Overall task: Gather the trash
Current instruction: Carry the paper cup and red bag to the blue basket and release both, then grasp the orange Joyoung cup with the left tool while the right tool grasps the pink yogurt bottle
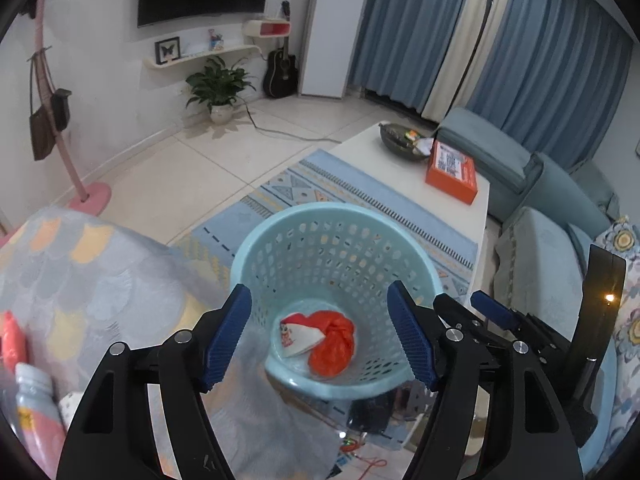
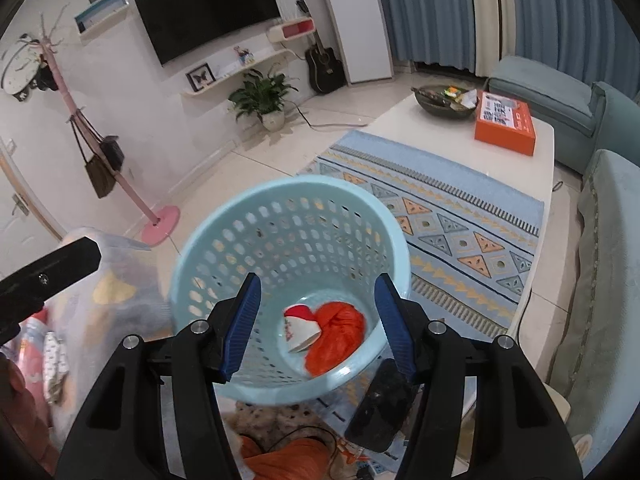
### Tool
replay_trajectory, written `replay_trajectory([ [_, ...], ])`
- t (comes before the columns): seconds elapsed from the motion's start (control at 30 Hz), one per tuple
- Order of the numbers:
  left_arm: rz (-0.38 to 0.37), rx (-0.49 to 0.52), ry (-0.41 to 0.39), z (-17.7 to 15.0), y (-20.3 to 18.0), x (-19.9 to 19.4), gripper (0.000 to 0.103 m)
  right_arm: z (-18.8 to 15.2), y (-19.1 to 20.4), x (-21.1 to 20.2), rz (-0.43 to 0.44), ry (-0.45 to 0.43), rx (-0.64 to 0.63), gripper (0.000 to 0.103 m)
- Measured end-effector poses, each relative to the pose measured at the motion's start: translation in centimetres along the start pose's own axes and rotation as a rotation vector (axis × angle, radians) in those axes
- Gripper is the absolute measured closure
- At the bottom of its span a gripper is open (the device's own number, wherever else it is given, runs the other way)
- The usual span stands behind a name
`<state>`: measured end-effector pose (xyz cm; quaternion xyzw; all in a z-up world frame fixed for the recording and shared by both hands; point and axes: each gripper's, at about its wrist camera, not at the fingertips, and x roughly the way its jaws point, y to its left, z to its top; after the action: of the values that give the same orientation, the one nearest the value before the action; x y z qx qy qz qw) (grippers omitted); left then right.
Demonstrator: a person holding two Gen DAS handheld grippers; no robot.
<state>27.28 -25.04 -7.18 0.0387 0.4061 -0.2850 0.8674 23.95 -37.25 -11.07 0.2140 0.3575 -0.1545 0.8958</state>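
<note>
A: What borders the light blue perforated basket point(image 1: 336, 280)?

B: In the left wrist view its rim sits mid-frame. A grey scalloped blanket point(image 1: 100, 280) crowds the lower left, the patterned rug point(image 1: 320, 188) spreads above it, and the white low table point(image 1: 400, 160) runs along the right, with the teal sofa point(image 1: 540, 184) at the far right. The roomiest floor is the pale tile in the upper left of centre.

A: And the trash?

B: At the basket's bottom: a crumpled orange bag point(image 1: 334, 344) touching a white and red wrapper point(image 1: 298, 336). The left gripper point(image 1: 320, 340) hangs over the opening, spread wide and holding nothing, with the trash framed between its blue pads. In the right wrist view the right gripper point(image 2: 318, 328) is likewise spread wide and empty above the same orange bag point(image 2: 336, 334) and wrapper point(image 2: 300, 330).

A: Anything else nearby?

B: A dark phone-like slab point(image 2: 380, 404) lies at the lower right by the basket point(image 2: 288, 240). On the table point(image 2: 544, 152) an orange box point(image 2: 506, 122) sits beside a dark bowl point(image 2: 442, 102). Along the wall: a television point(image 2: 208, 8), a potted plant point(image 2: 266, 94), a guitar point(image 2: 326, 66), and a pink coat stand point(image 2: 120, 176) at left.
</note>
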Motion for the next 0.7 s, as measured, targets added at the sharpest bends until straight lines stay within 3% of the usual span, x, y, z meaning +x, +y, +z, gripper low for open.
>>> replay_trajectory([
  [0.27,-0.016,-0.030,-0.139,-0.9,1.3,-9.2,0.034,0.2,5.1,-7.4,0.071,-0.119,-0.090,0.047],
  [0.4,0.014,-0.067,-0.205,-2.3,3.1,-15.1,0.034,-0.5,8.5,-10.9,0.124,-0.165,-0.149,0.046],
  [0.7,0.142,-0.167,-0.287,-7.5,10.1,-25.5,0.034,-4.4,16.9,-14.2,0.281,-0.136,-0.282,0.044],
])
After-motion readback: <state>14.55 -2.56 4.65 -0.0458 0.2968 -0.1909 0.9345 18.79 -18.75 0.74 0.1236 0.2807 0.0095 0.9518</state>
